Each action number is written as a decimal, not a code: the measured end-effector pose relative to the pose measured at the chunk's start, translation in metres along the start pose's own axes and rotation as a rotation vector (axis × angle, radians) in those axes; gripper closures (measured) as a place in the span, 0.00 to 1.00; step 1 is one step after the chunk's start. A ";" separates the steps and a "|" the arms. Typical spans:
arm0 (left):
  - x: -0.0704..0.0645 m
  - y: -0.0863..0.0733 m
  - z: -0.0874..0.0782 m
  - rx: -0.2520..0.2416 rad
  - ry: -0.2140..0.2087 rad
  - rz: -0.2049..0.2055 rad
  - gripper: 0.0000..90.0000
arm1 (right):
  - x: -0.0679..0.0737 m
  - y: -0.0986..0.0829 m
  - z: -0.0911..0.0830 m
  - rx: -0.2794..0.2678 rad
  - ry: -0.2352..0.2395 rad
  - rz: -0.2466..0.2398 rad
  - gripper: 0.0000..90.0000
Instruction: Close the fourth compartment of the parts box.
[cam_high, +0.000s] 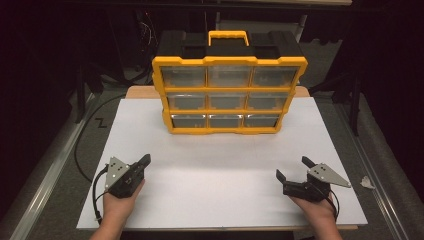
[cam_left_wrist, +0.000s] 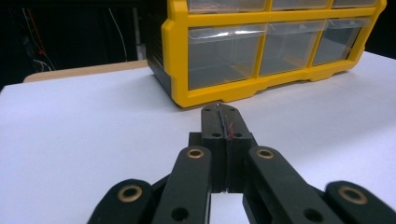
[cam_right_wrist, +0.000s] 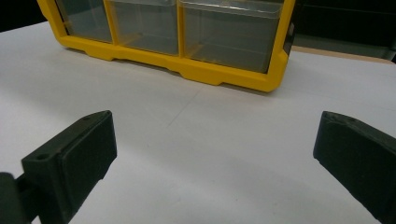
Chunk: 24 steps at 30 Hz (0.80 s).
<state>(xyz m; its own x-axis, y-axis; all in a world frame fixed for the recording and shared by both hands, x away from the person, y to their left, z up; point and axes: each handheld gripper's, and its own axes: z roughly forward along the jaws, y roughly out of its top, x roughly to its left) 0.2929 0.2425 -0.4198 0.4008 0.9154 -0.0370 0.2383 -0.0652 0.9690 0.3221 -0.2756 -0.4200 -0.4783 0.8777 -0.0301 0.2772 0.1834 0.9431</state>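
A yellow and black organiser cabinet with three rows of clear drawers and a yellow carry handle stands upright at the far middle of the white table top. My left gripper rests near the front left, shut with nothing between its jaws. In the left gripper view the jaws meet flat, pointing at the cabinet's bottom left drawer. My right gripper sits near the front right, open and empty. Its fingers stand wide apart, facing the cabinet's bottom right drawer.
A small white scrap lies on the floor off the right side of the table. A black cable loops on the floor at the left. Wooden board edge shows behind the white top. Dark surroundings lie beyond.
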 end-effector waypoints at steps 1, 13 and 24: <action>0.001 -0.001 -0.004 -0.005 0.001 0.001 1.00 | 0.000 0.000 0.000 0.000 0.000 0.000 0.01; -0.007 -0.007 0.000 -0.001 0.004 0.027 0.88 | 0.002 -0.002 0.001 0.012 0.000 0.005 0.01; -0.001 -0.012 0.003 0.029 -0.024 0.022 0.46 | 0.007 -0.003 0.001 0.017 0.002 0.000 0.01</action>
<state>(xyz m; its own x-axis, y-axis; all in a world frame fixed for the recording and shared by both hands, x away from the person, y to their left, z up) 0.2927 0.2414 -0.4319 0.4276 0.9037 -0.0216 0.2541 -0.0972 0.9623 0.3194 -0.2697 -0.4231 -0.4803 0.8766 -0.0292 0.2916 0.1910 0.9373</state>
